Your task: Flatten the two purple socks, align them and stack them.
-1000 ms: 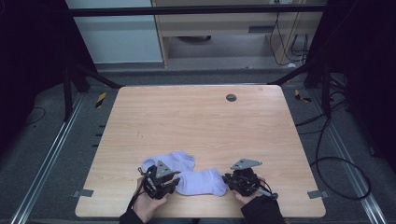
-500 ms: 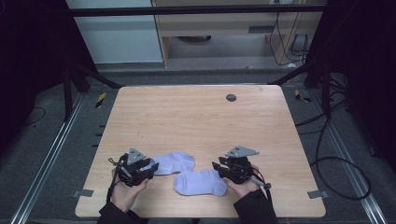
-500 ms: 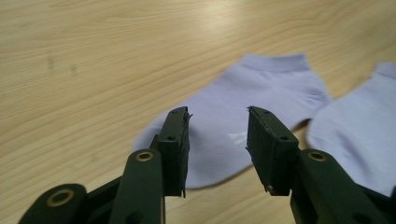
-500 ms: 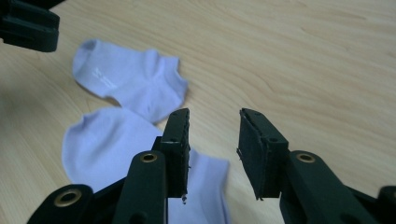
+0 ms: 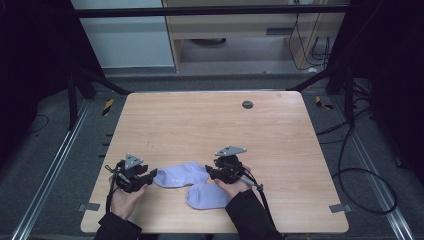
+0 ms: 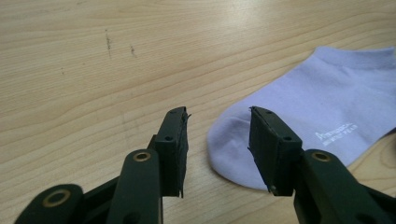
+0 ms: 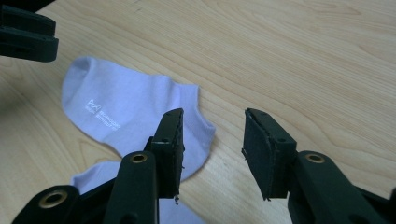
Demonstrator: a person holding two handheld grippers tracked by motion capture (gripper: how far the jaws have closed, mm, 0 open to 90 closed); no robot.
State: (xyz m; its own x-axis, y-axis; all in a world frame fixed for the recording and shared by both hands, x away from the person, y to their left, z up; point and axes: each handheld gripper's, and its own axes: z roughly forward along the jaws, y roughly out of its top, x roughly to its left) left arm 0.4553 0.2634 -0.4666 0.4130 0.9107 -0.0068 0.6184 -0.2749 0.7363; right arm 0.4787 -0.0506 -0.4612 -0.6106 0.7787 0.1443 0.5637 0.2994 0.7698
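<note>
- The wooden table [image 5: 280, 150] carries two pale lilac socks near the person's edge, and the work in hand looks to me like laying them out or pairing them; I judge it sits at the point just ahead of a grasp, with neither sock taken up.
- The upper sock [image 5: 181, 175] lies flat and stretched sideways between the two tools; the lower sock [image 5: 207, 196] lies closer to the person and touches or slightly overlaps the upper one, partly under the right hand.
- The left forearm comes in from the near edge at the table's left, hand wrapped around the left gripper [image 5: 150, 175], which points right, level with the table. Its jaws are spread and empty, the toe [image 6: 229, 140] of the upper sock lying just ahead of the gap.
- The right hand holds the right gripper [image 5: 209, 172] turned leftward, also low over the wood. Its jaws stand apart with nothing between them, the cuff end [image 7: 198, 126] of the upper sock just beside the left jaw.
- Next, I'd say, each tool has to slide forward so the cloth edge enters the gap, then pinch low without snagging the wood.
</note>
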